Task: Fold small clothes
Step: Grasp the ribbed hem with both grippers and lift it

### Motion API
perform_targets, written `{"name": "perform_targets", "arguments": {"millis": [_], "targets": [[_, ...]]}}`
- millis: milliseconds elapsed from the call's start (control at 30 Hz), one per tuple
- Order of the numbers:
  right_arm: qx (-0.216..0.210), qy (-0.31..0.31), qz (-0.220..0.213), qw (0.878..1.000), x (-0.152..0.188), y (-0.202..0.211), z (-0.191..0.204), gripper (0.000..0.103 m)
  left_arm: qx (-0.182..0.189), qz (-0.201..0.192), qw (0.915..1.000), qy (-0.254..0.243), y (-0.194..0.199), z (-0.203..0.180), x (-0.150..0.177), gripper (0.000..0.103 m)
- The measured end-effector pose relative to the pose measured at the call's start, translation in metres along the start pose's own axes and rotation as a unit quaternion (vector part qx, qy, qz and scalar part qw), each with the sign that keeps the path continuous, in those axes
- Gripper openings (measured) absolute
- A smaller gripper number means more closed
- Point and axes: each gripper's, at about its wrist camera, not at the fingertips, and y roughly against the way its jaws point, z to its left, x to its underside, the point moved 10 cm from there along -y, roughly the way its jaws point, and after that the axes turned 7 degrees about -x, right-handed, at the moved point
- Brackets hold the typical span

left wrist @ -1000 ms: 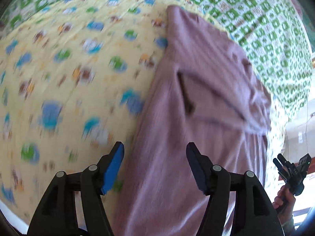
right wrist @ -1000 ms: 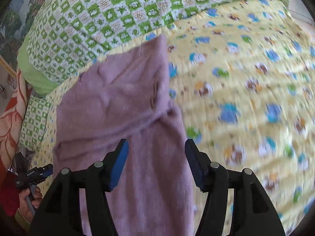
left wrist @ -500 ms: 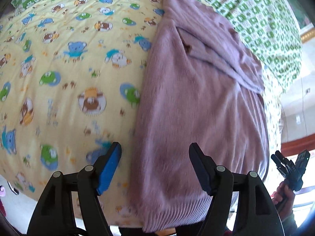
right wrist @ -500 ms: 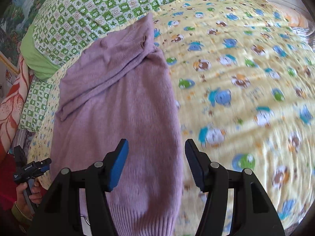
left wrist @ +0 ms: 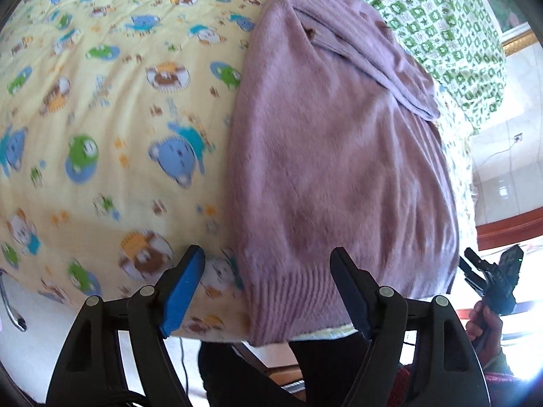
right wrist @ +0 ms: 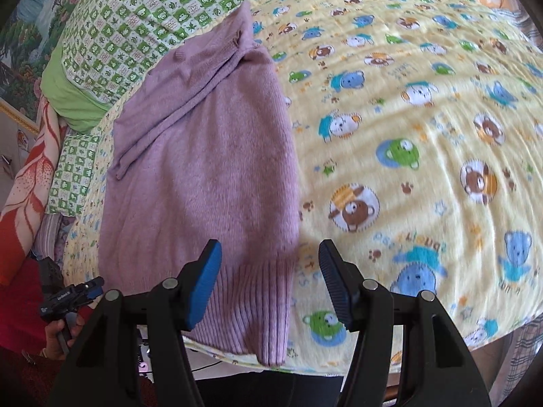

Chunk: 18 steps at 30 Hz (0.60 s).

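Sunlit bed (right wrist: 424, 129), framed painting (right wrist: 17, 78) behind.

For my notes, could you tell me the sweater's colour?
Mauve-pink sweater, clearest in the right wrist view.

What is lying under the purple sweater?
The purple sweater lies on a yellow blanket printed with bears; its ribbed hem hangs over the bed edge. The part of the blanket beneath it is covered and cannot be seen.

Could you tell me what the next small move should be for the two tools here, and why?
Probably lower both tools onto the ribbed hem of the purple sweater and close on its corners. The sleeve is already folded across the top, both the left tool and right tool hover open near the hem, holding nothing, so folding it upward seems next.
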Motion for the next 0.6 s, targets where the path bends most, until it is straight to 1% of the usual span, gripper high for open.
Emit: {"name": "perform_targets", "arguments": {"millis": [133,233,267,333,400,433,467,500,533,600], "targets": [[-0.013,-0.004,0.003,1.0,0.007,0.002,0.002,0.061,0.036,0.006,0.9993,0.009,-0.005,-0.009,0.01,0.075],[-0.034,-0.012,0.012,0.999,0.014,-0.005,0.005,0.061,0.038,-0.001,0.9992,0.012,-0.007,-0.011,0.011,0.074],[-0.041,-0.016,0.014,0.999,0.016,-0.008,0.006,0.06,0.038,-0.003,0.9992,0.014,-0.007,-0.01,0.012,0.07],[-0.058,-0.02,0.017,0.998,0.019,-0.013,0.007,0.058,0.037,-0.006,0.9992,0.015,-0.006,-0.008,0.012,0.056],[-0.069,-0.024,0.018,0.997,0.021,-0.015,0.008,0.042,0.034,-0.007,0.9993,0.017,-0.008,-0.005,0.012,0.022],[-0.068,-0.025,0.022,0.997,0.023,-0.016,0.007,0.024,0.037,-0.004,0.9991,0.022,-0.01,-0.002,0.012,0.018],[-0.062,-0.028,0.028,0.997,0.026,-0.019,0.004,0.017,0.042,-0.004,0.9987,0.026,-0.011,-0.001,0.012,0.015],[-0.062,-0.03,0.033,0.997,0.028,-0.02,0.002,0.011,0.05,-0.004,0.9982,0.032,-0.01,-0.002,0.011,0.009],[-0.069,-0.035,0.034,0.996,0.03,-0.02,0.001,0.01,0.063,-0.003,0.9974,0.036,-0.009,-0.004,0.012,0.008],[-0.081,-0.039,0.03,0.995,0.031,-0.015,0.002,0.009,0.075,-0.011,0.9966,0.033,-0.004,-0.007,0.012,0.006]]}}
